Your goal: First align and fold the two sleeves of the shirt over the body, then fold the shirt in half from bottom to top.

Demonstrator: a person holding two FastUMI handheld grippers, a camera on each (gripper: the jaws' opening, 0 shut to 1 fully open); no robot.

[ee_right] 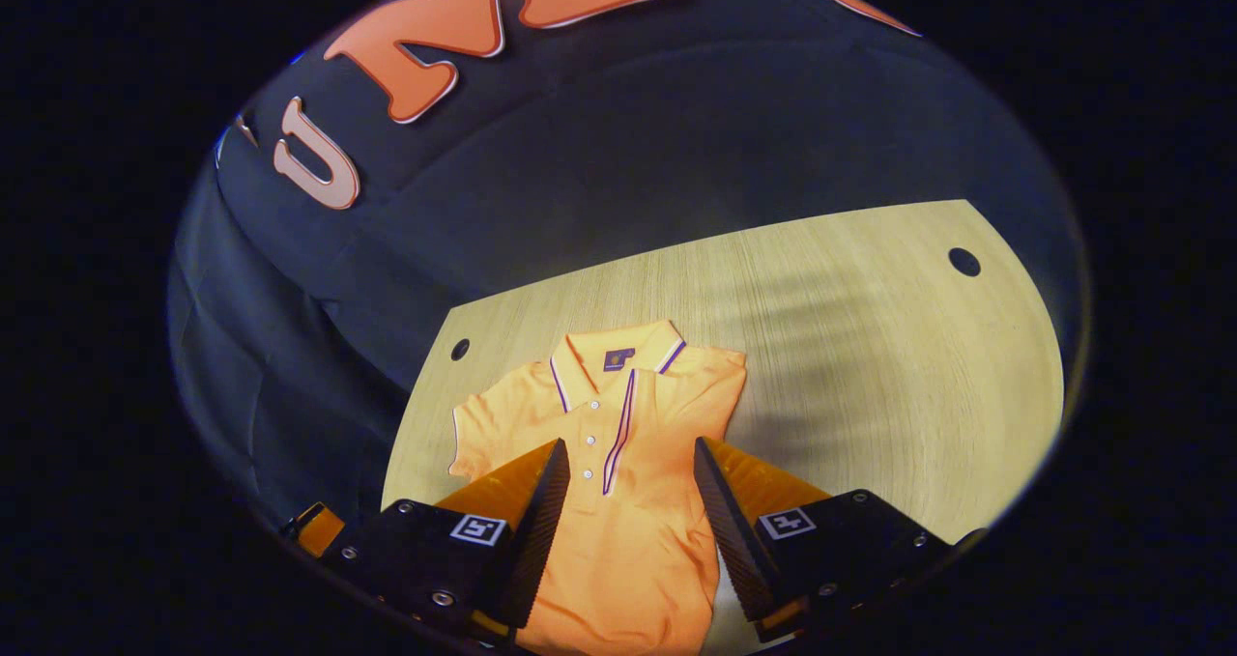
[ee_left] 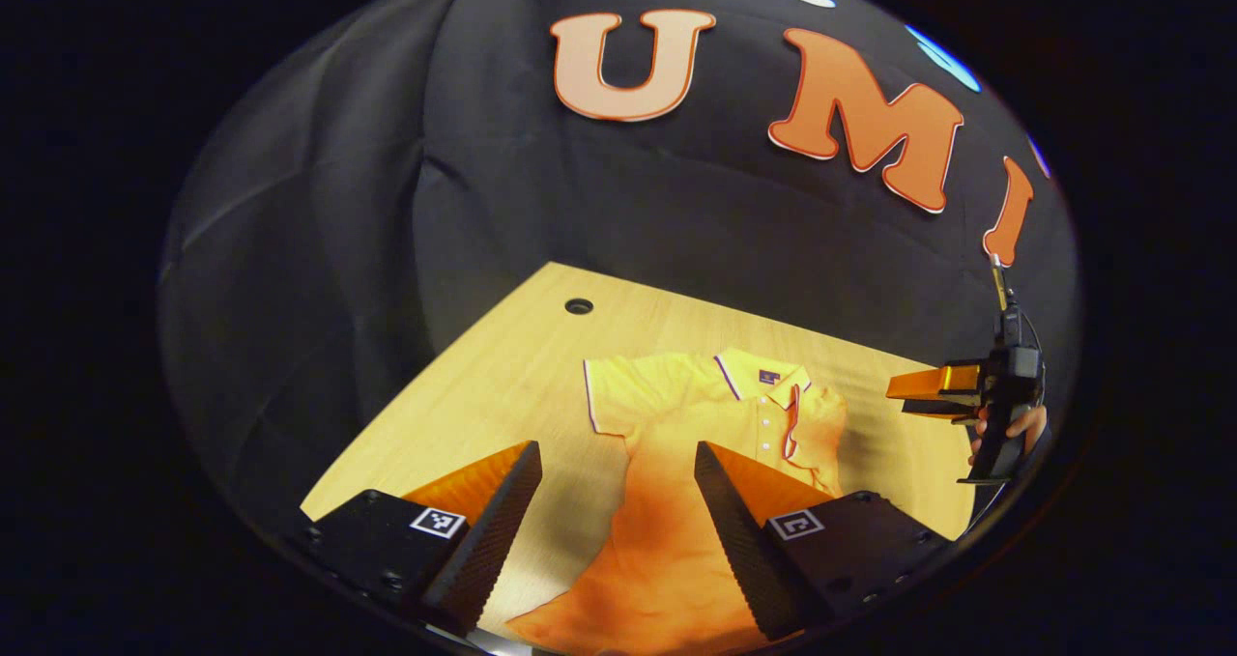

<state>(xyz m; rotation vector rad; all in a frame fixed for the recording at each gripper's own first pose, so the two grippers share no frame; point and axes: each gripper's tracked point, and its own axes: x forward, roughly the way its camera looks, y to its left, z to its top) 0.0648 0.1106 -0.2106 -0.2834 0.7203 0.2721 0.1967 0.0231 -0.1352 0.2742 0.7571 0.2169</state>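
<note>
Fingers of the left gripper (ee_left: 618, 463) stand wide apart above an orange polo shirt (ee_left: 676, 463) spread flat on a pale wooden table (ee_left: 503, 366), gripping nothing. Between the two fingers the left gripper view shows the shirt's body running down toward the camera, with the collar (ee_left: 763, 376) and button placket lying beyond the fingertips. One short sleeve (ee_left: 618, 395) lies spread flat on the table, out to the left of the collar in this view. A round hole (ee_left: 579, 305) marks the table near its far edge.

At the right of the same view, the right gripper (ee_left: 904, 397) hovers above the table edge beside the shirt's shoulder, its fingers pointing toward the shirt; a person's hand (ee_left: 1015, 429) holds it from behind.

Seen from the right gripper view, the right gripper (ee_right: 626, 468) is likewise spread open and holds nothing. The shirt (ee_right: 628, 540) lies beneath and between its fingers, the striped collar (ee_right: 618, 356) ahead of the tips, one sleeve (ee_right: 493, 424) spread flat to the left. On the opposite side the shirt's edge runs straight down from the shoulder. Two holes (ee_right: 963, 261) show in the tabletop (ee_right: 870, 347).
</note>
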